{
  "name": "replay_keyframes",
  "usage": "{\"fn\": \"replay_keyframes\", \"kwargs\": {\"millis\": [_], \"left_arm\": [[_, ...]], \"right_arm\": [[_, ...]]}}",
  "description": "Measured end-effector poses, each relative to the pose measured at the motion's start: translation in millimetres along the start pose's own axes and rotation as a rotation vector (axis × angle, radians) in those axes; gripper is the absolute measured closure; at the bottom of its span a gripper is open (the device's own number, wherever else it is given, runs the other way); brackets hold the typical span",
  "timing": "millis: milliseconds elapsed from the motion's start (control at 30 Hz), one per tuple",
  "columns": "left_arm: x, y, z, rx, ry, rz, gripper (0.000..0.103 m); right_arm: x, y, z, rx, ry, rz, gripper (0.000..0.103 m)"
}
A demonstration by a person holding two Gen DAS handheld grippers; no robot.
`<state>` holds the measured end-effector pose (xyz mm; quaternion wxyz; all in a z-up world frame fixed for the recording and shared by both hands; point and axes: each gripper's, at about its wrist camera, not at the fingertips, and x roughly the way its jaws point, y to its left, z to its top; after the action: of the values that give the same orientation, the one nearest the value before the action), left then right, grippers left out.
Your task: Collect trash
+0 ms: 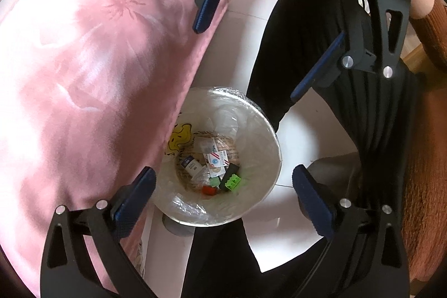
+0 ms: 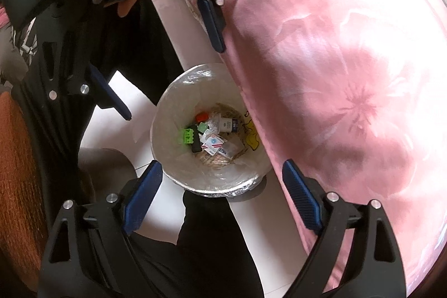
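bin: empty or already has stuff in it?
Not empty. The bin stands upright with a clear liner, and small trash covers its bottom: paper packets, a green block, a red piece. Far from full.

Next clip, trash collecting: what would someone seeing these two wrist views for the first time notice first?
The white lined trash bin on the pale floor, seen from above with small litter at its bottom, including a bright green block and a red piece. A large pink bedspread fills the side beside the bin. Both the left gripper and the right gripper hang open and empty above the bin.
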<state>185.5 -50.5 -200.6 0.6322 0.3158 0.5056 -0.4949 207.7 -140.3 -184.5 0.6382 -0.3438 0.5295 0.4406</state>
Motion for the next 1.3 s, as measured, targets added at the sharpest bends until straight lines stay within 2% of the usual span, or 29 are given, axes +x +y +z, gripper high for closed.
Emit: {"fn": "replay_keyframes", "kwargs": {"millis": [233,367,467,533,600,667,800,900,967,1000,1100,1200,1233,1300], "left_arm": [[-21,-6,0,-0.069,-0.034,0.085,0.004],[-38,-13,2,-0.146,-0.057,0.161,0.004],[-51,-19,2,-0.227,-0.082,0.21,0.004],[-59,-25,1,-0.264,-0.102,0.27,0.004],[-73,-28,1,-0.359,-0.139,0.322,0.004],[-84,-29,2,-0.46,-0.169,0.33,0.004],[-116,-39,-2,-0.652,-0.257,0.431,0.004],[-140,-58,-5,-0.777,-0.33,0.496,0.004],[-148,-73,-8,-0.838,-0.342,0.548,0.004],[-151,-80,-10,-0.874,-0.338,0.575,0.004],[-161,-96,-21,-0.981,-0.362,0.572,0.004],[-170,-111,-33,-1.075,-0.386,0.618,0.004],[-175,-118,-36,-1.103,-0.395,0.66,0.004],[-178,-127,-41,-1.132,-0.41,0.665,0.004]], "right_arm": [[-22,0,-10,0.081,-0.065,-0.102,0.017],[-45,7,-17,0.144,-0.122,-0.162,0.017],[-65,18,-22,0.181,-0.196,-0.198,0.017],[-80,25,-24,0.219,-0.254,-0.238,0.017],[-93,32,-26,0.28,-0.306,-0.26,0.017],[-106,38,-26,0.366,-0.347,-0.301,0.017],[-123,35,-33,0.629,-0.33,-0.386,0.017],[-139,38,-49,0.825,-0.35,-0.362,0.017],[-150,47,-59,0.921,-0.38,-0.361,0.017],[-154,52,-63,0.955,-0.39,-0.379,0.017],[-163,73,-73,1.059,-0.417,-0.365,0.017],[-170,95,-80,1.101,-0.419,-0.383,0.017],[-173,101,-79,1.1,-0.419,-0.404,0.017],[-182,115,-82,1.106,-0.445,-0.428,0.017]]}}
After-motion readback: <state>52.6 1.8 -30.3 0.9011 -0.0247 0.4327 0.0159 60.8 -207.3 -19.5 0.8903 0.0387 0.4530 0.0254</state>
